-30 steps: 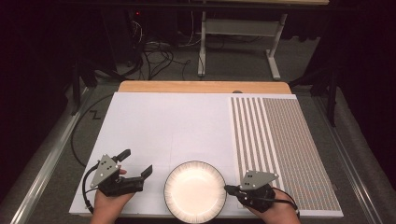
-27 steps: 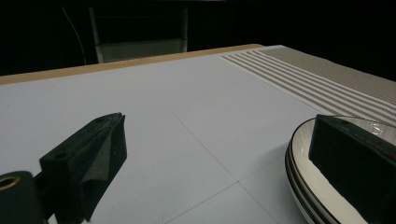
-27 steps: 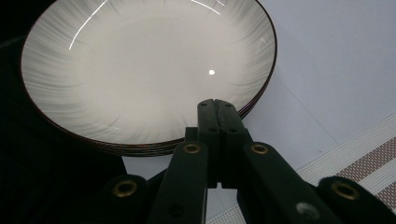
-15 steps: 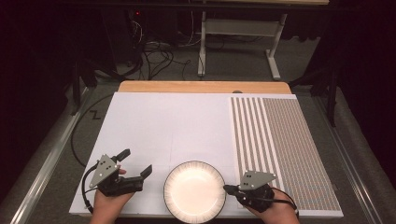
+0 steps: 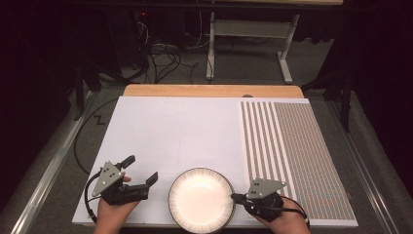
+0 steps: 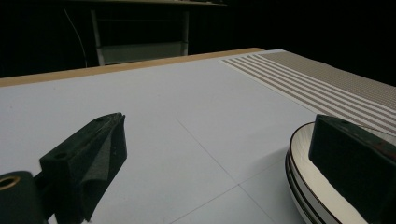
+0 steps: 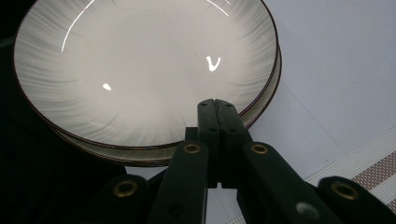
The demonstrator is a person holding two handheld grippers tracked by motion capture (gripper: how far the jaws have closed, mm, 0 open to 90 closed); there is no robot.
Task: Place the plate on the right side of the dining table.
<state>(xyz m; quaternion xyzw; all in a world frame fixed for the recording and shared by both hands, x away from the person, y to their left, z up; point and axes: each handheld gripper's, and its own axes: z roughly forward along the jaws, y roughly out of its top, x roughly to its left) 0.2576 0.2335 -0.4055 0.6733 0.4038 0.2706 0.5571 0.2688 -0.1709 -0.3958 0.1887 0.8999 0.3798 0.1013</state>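
Two stacked plates [image 5: 201,200] are seen at the desk's [image 5: 185,136] six o'clock edge. The right claw [image 5: 234,197], pressed shut, is held at their three o'clock rim; the left claw [image 5: 141,170], spread open, at nine o'clock. No writing can be read.

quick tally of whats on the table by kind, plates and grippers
plates: 2, stacked, top plate on the bottom plate
grippers: 2, left gripper open beside the stack, right gripper shut at the stack's rim
striped mat: 1
total: 5
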